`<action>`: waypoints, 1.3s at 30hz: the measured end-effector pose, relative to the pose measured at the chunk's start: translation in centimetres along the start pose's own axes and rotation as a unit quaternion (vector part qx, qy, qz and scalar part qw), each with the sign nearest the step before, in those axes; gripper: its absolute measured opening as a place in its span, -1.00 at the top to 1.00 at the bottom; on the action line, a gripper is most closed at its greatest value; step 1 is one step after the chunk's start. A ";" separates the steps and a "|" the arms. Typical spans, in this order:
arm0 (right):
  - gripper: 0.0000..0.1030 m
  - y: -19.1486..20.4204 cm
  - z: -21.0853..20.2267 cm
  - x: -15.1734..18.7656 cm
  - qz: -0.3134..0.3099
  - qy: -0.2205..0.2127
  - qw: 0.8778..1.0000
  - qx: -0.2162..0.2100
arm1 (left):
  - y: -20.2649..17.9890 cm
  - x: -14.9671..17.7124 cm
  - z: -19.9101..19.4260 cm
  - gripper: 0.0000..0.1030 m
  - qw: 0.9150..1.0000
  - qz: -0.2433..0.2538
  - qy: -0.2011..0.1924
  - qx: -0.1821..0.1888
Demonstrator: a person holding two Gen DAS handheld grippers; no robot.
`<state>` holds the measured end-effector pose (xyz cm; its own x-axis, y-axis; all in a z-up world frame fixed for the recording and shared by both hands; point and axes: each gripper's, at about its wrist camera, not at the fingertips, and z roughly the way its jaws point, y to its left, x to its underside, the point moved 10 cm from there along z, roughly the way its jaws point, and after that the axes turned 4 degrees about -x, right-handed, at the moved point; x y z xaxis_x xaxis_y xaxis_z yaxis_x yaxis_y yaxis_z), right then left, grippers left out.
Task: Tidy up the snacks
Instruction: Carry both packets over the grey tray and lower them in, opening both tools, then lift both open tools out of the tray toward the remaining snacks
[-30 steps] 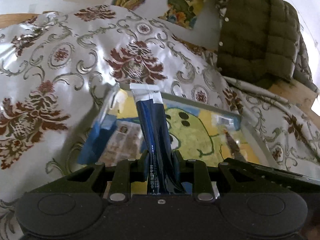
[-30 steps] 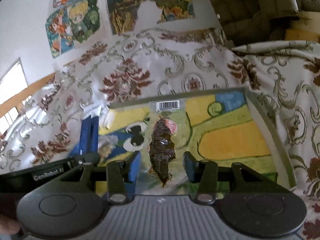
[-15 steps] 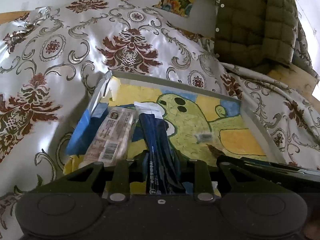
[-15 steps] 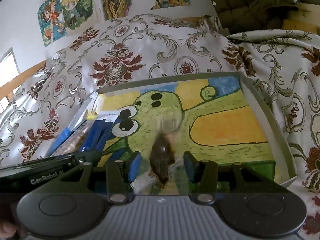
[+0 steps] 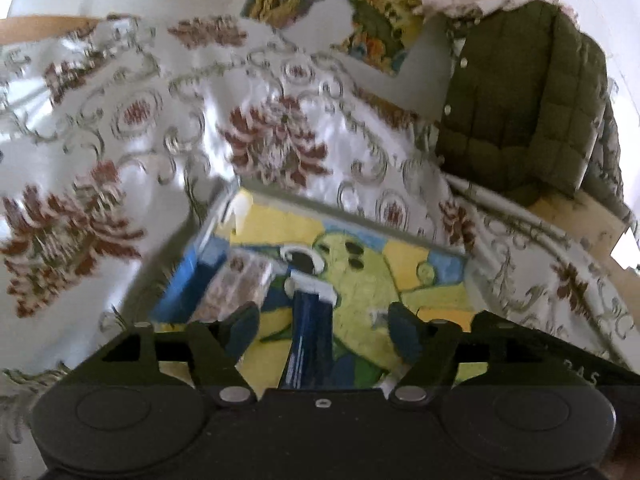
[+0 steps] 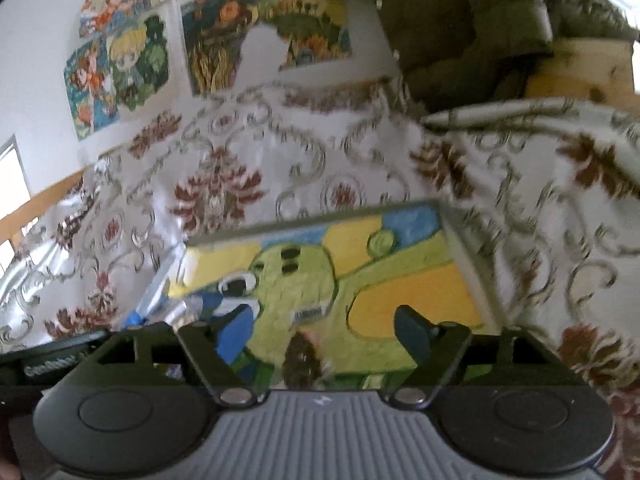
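A shallow tray point(image 5: 344, 206) with a green cartoon print lies on the patterned cloth; it also shows in the right wrist view point(image 6: 316, 222). My left gripper point(image 5: 322, 330) is open over a dark blue snack stick point(image 5: 310, 336) lying in the tray. A tan biscuit packet point(image 5: 236, 290) and a blue packet point(image 5: 180, 288) lie at the tray's left side. My right gripper point(image 6: 324, 332) is open over a clear packet of dark dried meat point(image 6: 302, 356) lying in the tray.
A floral tablecloth point(image 5: 132, 120) covers the surface around the tray. An olive quilted jacket point(image 5: 520, 100) hangs at the back right. Cartoon posters point(image 6: 120, 68) are on the wall behind.
Both grippers have opened and let go of their snacks into the tray. The blue stick and the meat packet now lie flat. Both grippers have pulled back a little.
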<state>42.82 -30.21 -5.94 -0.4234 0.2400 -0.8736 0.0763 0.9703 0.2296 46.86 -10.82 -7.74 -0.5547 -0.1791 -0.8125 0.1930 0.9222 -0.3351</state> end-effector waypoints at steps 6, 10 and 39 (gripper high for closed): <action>-0.86 0.7 -3.6 -2.0 -0.016 -0.039 0.999 0.004 | -0.7 -2.2 -4.3 -0.89 0.998 0.033 -0.047 -0.029; -0.94 1.3 -6.2 -2.8 -0.028 -0.060 0.998 0.003 | -1.2 -3.4 -7.7 -0.96 0.994 0.061 -0.080 -0.053; -1.00 5.0 -22.8 4.9 -0.110 -0.090 0.990 -0.008 | 0.8 7.4 -25.6 -0.98 0.986 0.059 -0.088 -0.126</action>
<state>20.53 -24.93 0.74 -0.2603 0.0252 -0.9652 -0.0146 0.9994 0.0300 22.21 -2.65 -1.83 -0.3877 -0.1023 -0.9161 0.0288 0.9920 -0.1229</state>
